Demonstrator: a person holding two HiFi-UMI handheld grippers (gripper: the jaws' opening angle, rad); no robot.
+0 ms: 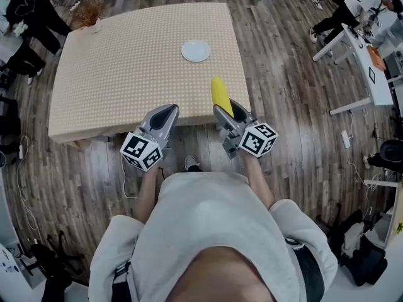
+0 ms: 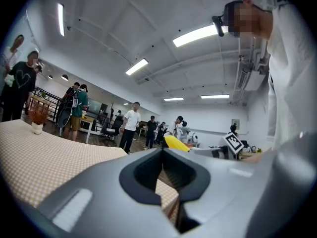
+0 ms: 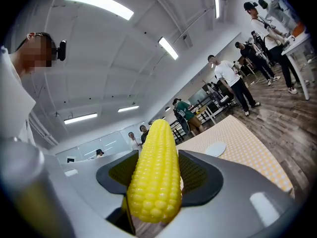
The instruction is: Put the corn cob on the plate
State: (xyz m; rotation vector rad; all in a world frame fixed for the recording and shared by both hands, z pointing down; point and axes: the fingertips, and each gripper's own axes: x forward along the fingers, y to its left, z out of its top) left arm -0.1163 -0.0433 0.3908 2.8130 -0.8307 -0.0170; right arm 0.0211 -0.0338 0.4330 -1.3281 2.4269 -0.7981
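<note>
A yellow corn cob [image 1: 221,95] [image 3: 154,172] sticks forward out of my right gripper [image 1: 230,113] [image 3: 157,174], whose jaws are shut on its sides, over the table's near edge. The cob's tip [image 2: 176,143] also shows in the left gripper view. A small white plate [image 1: 196,50] [image 3: 215,148] lies empty on the checkered table [image 1: 126,68], well beyond the cob. My left gripper [image 1: 165,114] [image 2: 162,168] hangs at the near edge, left of the right one, jaws shut with nothing between them.
A small pot with dried plants [image 1: 90,14] [image 2: 37,119] stands at the table's far left corner. White desks [image 1: 362,61] stand on the wooden floor to the right. Several people stand around the room beyond the table.
</note>
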